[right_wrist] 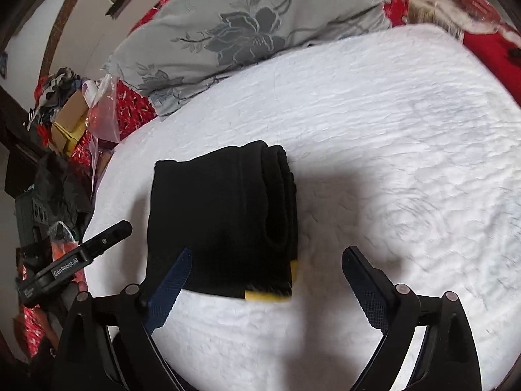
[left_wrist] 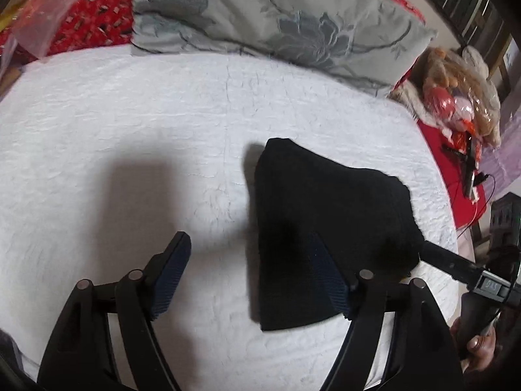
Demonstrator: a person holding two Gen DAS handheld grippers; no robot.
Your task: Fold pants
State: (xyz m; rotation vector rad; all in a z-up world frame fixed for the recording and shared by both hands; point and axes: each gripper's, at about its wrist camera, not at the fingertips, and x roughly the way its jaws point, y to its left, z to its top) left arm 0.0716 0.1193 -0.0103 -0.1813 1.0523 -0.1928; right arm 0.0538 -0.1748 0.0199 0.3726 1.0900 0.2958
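**Both grippers wide open over one folded pair of pants**

Blue-padded fingers (left_wrist: 174, 273) of the left gripper (left_wrist: 250, 270) sit closest to the lens, spread wide with nothing between them. Two fingers, one on each side; the right-hand one overlaps the near edge of the pants (left_wrist: 325, 224) in this view, can't tell if it actually touches the cloth.

Same deal on the other side: the right gripper (right_wrist: 265, 285) is spread wide too, two fingers, holding nothing. Its left finger (right_wrist: 167, 288) overlaps the near corner of the pants (right_wrist: 221, 215), the other hangs over bare sheet.

So one pair of black pants, folded into a compact stack, lying on the white bedsheet (left_wrist: 114, 123). From the right wrist view you can see the layered folds along one side and a yellow bit (right_wrist: 267, 295) poking out at the near edge.

Further out: one grey floral pillow (left_wrist: 276, 16) at the head of the bed, red blanket (left_wrist: 88, 16) behind it. One plush toy (left_wrist: 456, 97) in plastic wrap off to the side, and a pile of boxes and bags (right_wrist: 71, 114) beside the bed.
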